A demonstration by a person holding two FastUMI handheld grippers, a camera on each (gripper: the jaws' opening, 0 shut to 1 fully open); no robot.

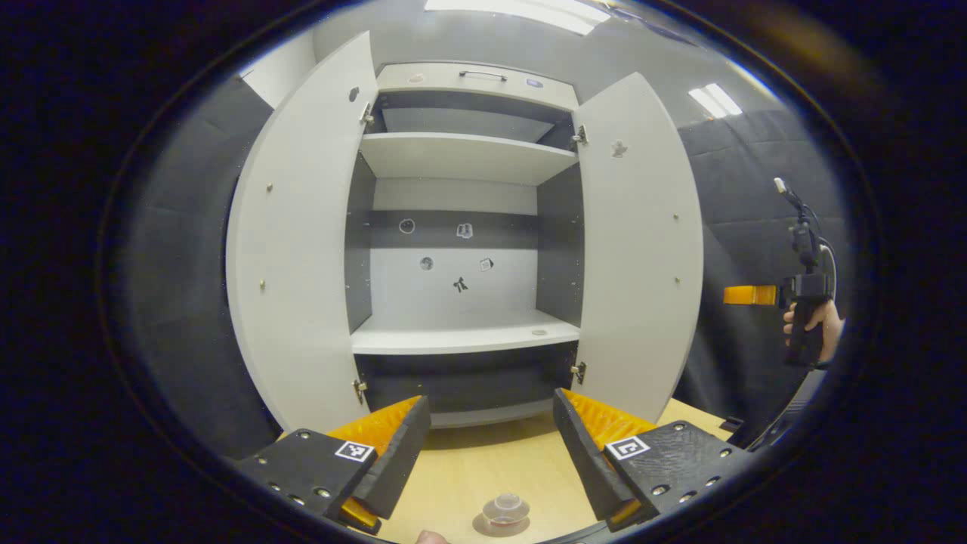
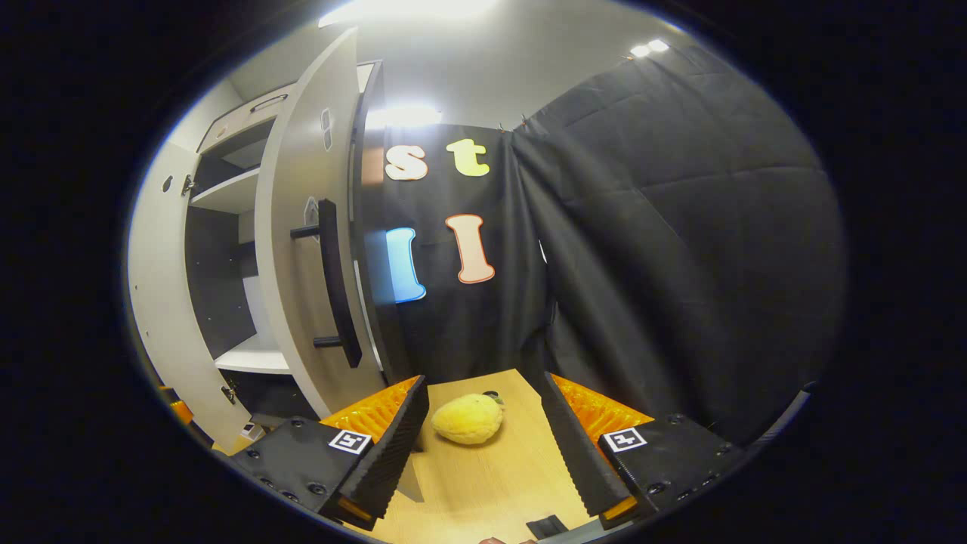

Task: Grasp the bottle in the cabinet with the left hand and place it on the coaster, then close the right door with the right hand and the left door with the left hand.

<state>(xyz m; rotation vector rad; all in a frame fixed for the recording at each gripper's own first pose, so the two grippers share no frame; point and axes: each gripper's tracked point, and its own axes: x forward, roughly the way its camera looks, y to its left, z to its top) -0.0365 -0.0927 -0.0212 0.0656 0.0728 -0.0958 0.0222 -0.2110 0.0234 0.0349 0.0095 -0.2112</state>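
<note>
1. The left gripper (image 1: 491, 446) hovers low over the bench (image 1: 468, 468), fingers wide apart with nothing between them. The bottle (image 1: 505, 512) stands on the coaster (image 1: 483, 527) at the bottom of the left gripper view, nearer the camera than the fingertips and between the two fingers' lines, touching neither.
2. Risk: any low swing or drop of the left gripper could clip the bottle and tip it off the coaster, since it sits just under the fingers.
3. The right gripper (image 2: 483, 423) is also spread open and holds nothing. A yellow soft toy (image 2: 468, 418) lies on the bench between its fingers.
4. The right door (image 2: 302, 249) stands open, its dark handle (image 2: 332, 283) up and left of the right gripper. A push near the hinge, or a glancing one, could slip off the panel.
5. Farther back, the cabinet (image 1: 464, 332) shelves look bare; the left door (image 1: 298, 249) is open too. Shutting it first would break the task's order.
</note>
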